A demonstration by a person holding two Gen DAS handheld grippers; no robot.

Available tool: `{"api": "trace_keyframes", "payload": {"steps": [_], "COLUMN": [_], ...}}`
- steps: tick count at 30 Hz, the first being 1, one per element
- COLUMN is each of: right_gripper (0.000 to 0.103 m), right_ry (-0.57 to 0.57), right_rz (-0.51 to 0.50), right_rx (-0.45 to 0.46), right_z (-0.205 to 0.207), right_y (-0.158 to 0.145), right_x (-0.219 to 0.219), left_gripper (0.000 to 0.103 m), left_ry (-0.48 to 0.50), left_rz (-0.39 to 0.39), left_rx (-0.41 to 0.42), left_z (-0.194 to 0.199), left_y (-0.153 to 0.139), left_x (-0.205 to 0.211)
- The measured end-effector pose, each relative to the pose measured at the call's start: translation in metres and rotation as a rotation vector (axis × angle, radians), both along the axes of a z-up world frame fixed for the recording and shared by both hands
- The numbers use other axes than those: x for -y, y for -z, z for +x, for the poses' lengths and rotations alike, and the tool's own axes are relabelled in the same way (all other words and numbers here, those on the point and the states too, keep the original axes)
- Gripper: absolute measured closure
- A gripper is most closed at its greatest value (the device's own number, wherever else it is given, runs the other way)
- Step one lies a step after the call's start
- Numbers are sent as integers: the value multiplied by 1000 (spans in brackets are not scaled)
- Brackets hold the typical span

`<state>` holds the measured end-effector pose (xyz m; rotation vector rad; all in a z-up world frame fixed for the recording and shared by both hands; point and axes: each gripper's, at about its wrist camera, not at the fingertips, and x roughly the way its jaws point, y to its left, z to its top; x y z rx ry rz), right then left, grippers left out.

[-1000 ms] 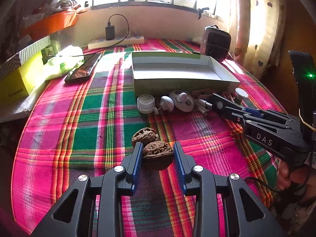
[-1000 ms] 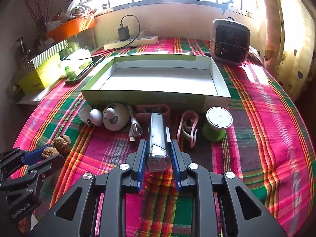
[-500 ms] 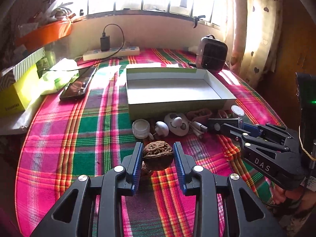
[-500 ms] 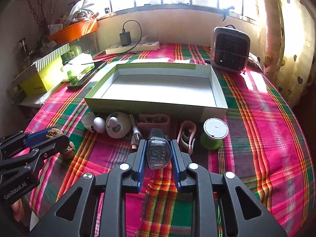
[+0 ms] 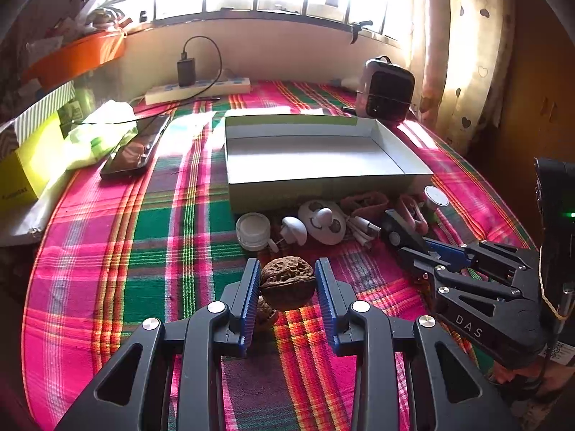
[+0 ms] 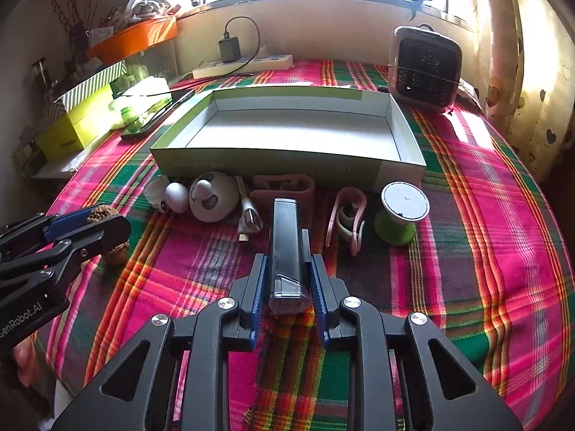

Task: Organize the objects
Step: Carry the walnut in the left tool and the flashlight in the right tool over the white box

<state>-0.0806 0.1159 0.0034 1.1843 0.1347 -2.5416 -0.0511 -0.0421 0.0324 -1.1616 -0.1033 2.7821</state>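
My left gripper (image 5: 287, 287) is shut on a brown walnut (image 5: 287, 282), held above the plaid cloth; a second walnut (image 5: 265, 318) lies under it, partly hidden by the left finger. My right gripper (image 6: 285, 287) is shut on a long black device with a clear end (image 6: 285, 248), lifted off the cloth. An empty white-and-green shallow box (image 6: 273, 163) stands ahead. Along its near wall lie a white round case (image 6: 214, 197), a white earbud (image 6: 176, 197), a USB plug (image 6: 249, 217), a pink holder (image 6: 282, 188), a pink clip (image 6: 346, 215) and a green spool (image 6: 400, 212).
A small heater (image 6: 424, 68) stands at the back right. A power strip with charger (image 6: 244, 63), a phone (image 5: 134, 149), yellow boxes (image 6: 77, 127) and an orange tray (image 6: 133, 39) crowd the back left. A small white jar (image 5: 253, 230) sits by the box. The table edge curves away right.
The left gripper has lifted the walnut off the cloth, leaving the second walnut below. The right gripper has raised the black device from among the items by the box.
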Motion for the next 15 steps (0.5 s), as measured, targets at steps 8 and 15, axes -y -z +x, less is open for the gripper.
{"api": "trace_keyframes", "payload": {"steps": [8, 15], "right_gripper": [78, 78], "right_ry": [-4, 3], "right_rz": [9, -4], "right_rx": [10, 11], "right_z": [-8, -13], "right_y": [2, 1], "right_x": [7, 6], "left_gripper": [74, 74], "left_ry": [2, 1], "left_rz": [-4, -5], "left_rx": [7, 8], "left_z": [-9, -10], "left_y": [3, 3], "left_x": [1, 1]}}
